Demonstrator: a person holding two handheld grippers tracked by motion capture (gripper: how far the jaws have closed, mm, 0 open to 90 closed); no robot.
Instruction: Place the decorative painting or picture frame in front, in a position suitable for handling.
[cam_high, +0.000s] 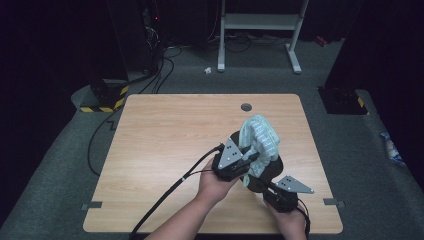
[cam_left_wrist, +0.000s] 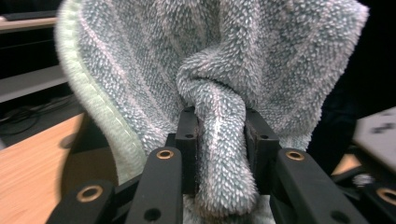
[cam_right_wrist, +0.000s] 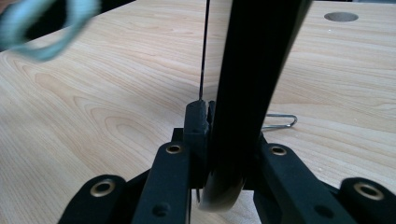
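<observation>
The left tongs (cam_left_wrist: 219, 135) are clamped on a bunched fold of the towel (cam_left_wrist: 224, 70) — pale green terry, its stitched hem running down one side; in the high view the towel (cam_high: 260, 135) hangs lifted above the right half of the table (cam_high: 165, 145), draped over a dark object beneath it. The right tongs (cam_right_wrist: 210, 126) are closed narrow on a black curved bar (cam_right_wrist: 252, 70) that rises steeply from between them — most likely a hanger, though the frames do not settle that; a thin wire loop (cam_right_wrist: 280, 121) lies on the wood just behind it.

The step in hand looks like settling the towel over that bar. To do it well, hold the bar steady and upright with the right tongs (cam_high: 280, 195); any wobble will shed the cloth. Carry the towel across with the left tongs (cam_high: 247, 157) so that roughly equal lengths fall on each side; a lopsided drape will slide off under its own weight. Keep the grip on the fold until the cloth bears on the bar, then open slowly — terry pile tends to snag on the pads; draw back along the fold, not across it.
</observation>
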